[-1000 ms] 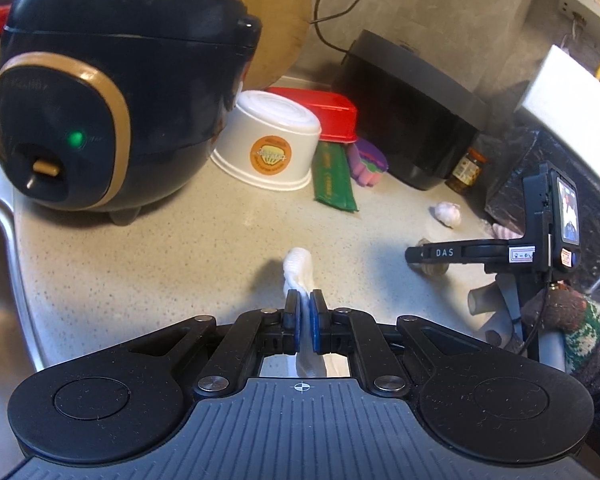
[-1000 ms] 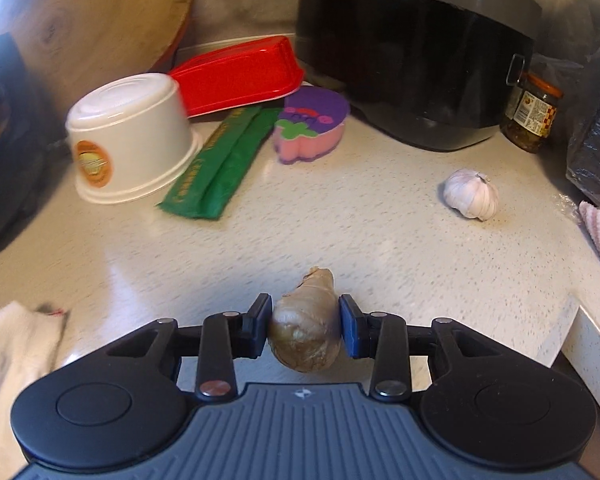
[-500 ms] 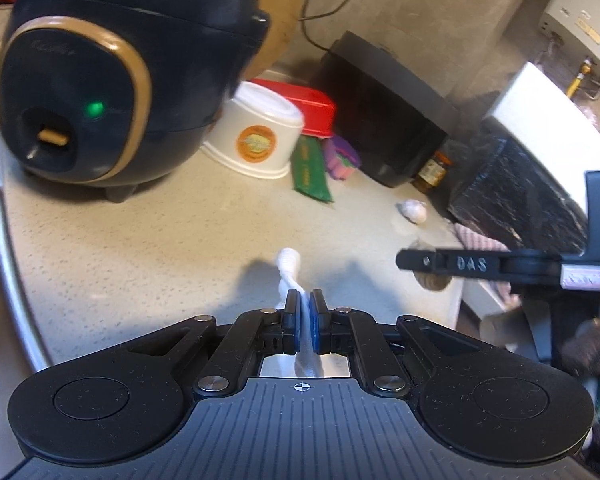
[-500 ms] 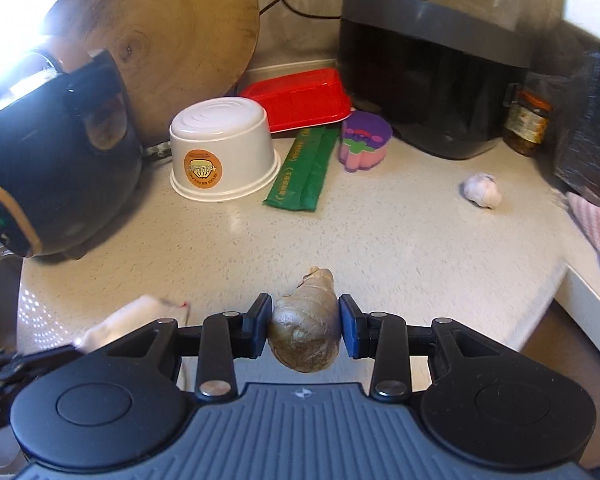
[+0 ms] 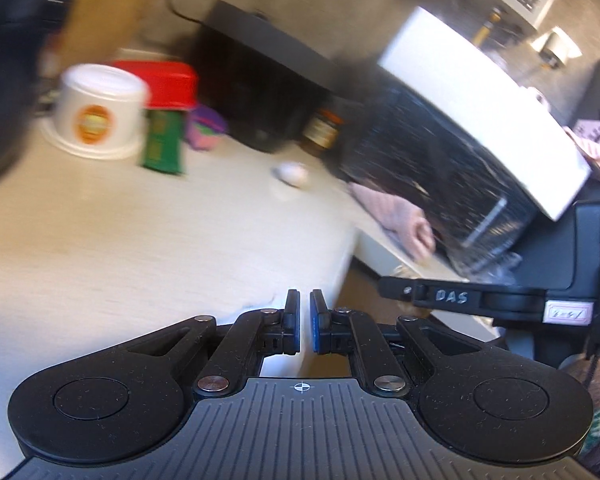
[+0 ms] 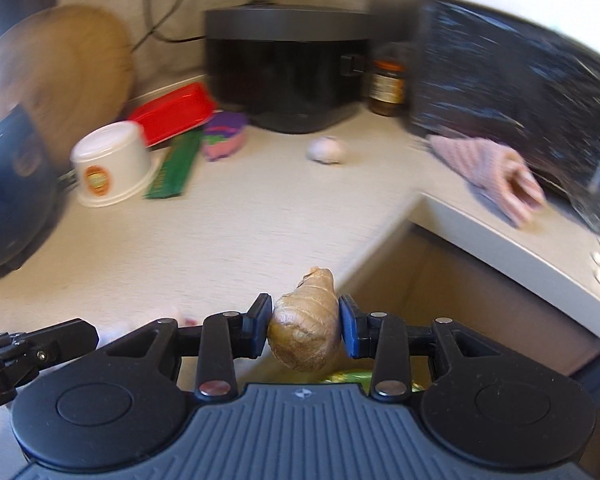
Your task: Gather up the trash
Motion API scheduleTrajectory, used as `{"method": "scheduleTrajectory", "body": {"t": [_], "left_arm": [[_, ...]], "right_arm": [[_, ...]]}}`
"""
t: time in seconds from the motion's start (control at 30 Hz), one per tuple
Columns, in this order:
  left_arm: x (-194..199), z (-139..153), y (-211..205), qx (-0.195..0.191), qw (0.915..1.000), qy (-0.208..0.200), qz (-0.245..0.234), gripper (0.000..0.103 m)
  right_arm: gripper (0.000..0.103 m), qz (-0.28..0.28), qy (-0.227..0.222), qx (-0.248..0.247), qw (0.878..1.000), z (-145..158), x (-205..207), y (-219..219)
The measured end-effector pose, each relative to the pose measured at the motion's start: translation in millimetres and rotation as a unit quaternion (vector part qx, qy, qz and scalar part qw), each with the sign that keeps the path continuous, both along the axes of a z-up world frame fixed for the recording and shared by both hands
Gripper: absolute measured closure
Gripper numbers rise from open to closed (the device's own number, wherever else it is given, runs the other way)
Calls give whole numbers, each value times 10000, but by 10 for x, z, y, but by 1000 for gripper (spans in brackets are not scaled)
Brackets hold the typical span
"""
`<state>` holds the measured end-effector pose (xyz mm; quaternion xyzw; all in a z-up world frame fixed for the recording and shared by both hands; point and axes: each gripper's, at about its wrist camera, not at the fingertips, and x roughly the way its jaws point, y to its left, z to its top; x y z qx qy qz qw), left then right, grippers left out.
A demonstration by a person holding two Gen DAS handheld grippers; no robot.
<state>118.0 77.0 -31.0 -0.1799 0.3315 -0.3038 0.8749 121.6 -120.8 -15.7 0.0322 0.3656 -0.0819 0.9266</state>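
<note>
The right gripper (image 6: 305, 330) clamps a knobbly brown ginger piece (image 6: 305, 332) at lower centre; the left gripper (image 5: 304, 322) is pinched together, seemingly on white tissue (image 5: 260, 303); neither is binned yet.

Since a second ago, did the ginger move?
Yes. The ginger, clamped in the right gripper, has pulled back from above the counter to past its front edge; the garlic looks farther away.

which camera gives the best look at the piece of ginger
The right wrist view. The ginger sits centred there, sharp and clamped between the right gripper pads above the counter edge. The left wrist view shows only that gripper from the side, with a brownish sliver behind its finger, too blurred to be sure.
</note>
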Motion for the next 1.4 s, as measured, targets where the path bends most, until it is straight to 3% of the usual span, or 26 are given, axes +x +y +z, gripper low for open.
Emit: {"method": "scheduleTrajectory", "body": {"t": [0.23,0.43,0.53,0.63,0.8,0.9,1.03,1.2,1.3,1.4], "left_arm": [[-188,42,-1165,15,9985,-243,-495,95],[-302,-373,-1965,190,9980,268,-542,95],[-173,-837,-2070,289,9961,790,-283,95],[0,-1468,-2118,491,9882,1452,-61,95],[228,-2684,-2211,755,9648,2512,194,97],[196,-3019,-2302,978,9570,2728,152,97],[-6,-2703,-2218,1106,9695,2181,-161,97],[-263,-1691,-2007,701,9891,958,-873,88],[-411,-1040,-1895,1006,9884,87,-1136,88],[-479,-491,-1627,1093,9839,-336,-1376,87]], "right_arm": [[67,-143,51,266,9995,-356,-277,-1028],[67,28,346,334,9988,-820,-353,-1937],[67,129,550,281,9980,-1103,-332,-2224],[67,189,852,388,9954,-1494,-281,-2397],[67,279,1503,573,9866,-2346,-181,-2356],[67,208,1976,853,9763,-2827,-129,-2277],[67,90,2304,901,9689,-3059,-127,-2163],[67,-19,1847,953,9782,-2570,-339,-2068],[67,-152,1513,928,9840,-2160,-439,-1937],[67,54,959,839,9918,-1662,-617,-1671]]}}
